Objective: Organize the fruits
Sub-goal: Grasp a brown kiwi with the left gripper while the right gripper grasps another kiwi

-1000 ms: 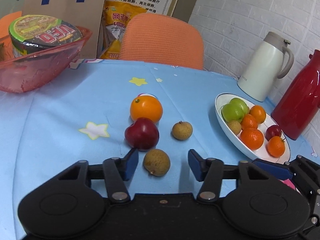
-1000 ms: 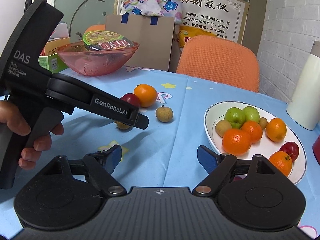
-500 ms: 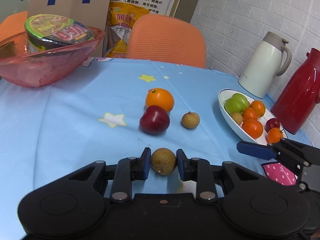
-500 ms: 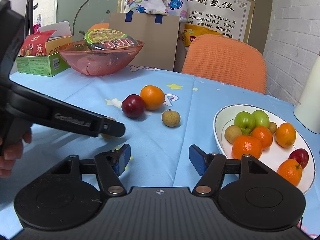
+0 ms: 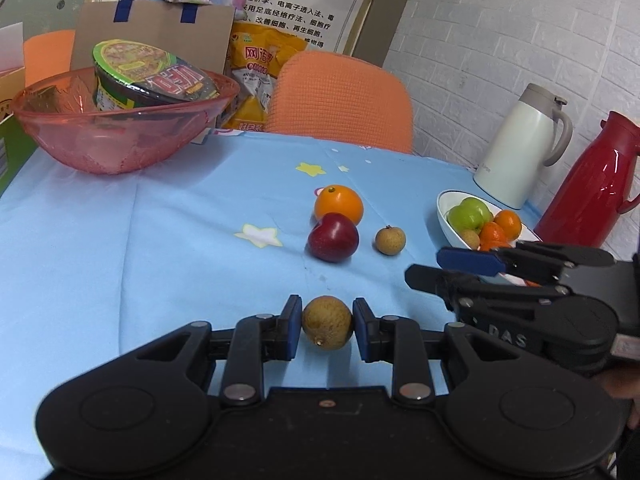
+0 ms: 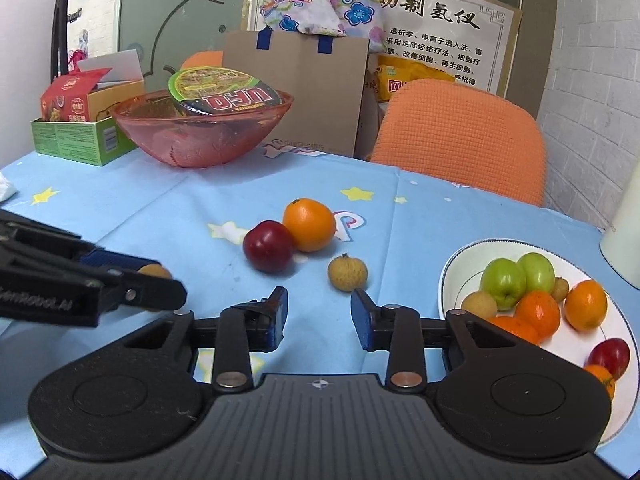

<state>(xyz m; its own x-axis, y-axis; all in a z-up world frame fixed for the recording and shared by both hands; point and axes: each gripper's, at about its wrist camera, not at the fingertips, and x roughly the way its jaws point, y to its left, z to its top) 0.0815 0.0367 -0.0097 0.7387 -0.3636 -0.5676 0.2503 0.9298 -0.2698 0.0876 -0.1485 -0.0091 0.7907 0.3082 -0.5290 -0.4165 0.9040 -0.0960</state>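
My left gripper (image 5: 326,326) is shut on a brown longan (image 5: 327,322), held just above the blue tablecloth. On the cloth ahead lie an orange (image 5: 339,204), a red plum (image 5: 333,237) and a second longan (image 5: 390,240). A white plate (image 5: 447,222) with several fruits stands to the right. My right gripper (image 6: 319,318) is open and empty, low over the cloth, with the second longan (image 6: 347,272) just ahead of its right finger. The plate (image 6: 460,264) lies at its right. The held longan (image 6: 154,271) peeks out behind the left gripper's finger.
A pink bowl (image 5: 124,140) holding a noodle cup stands at the back left. A white jug (image 5: 520,148) and a red jug (image 5: 592,184) stand behind the plate. An orange chair (image 5: 340,100) is beyond the table. A green box (image 6: 80,136) sits at far left.
My left gripper closed on the near longan and lifted it back from the other fruits. My right gripper moved forward toward the second longan, and its jaws narrowed.
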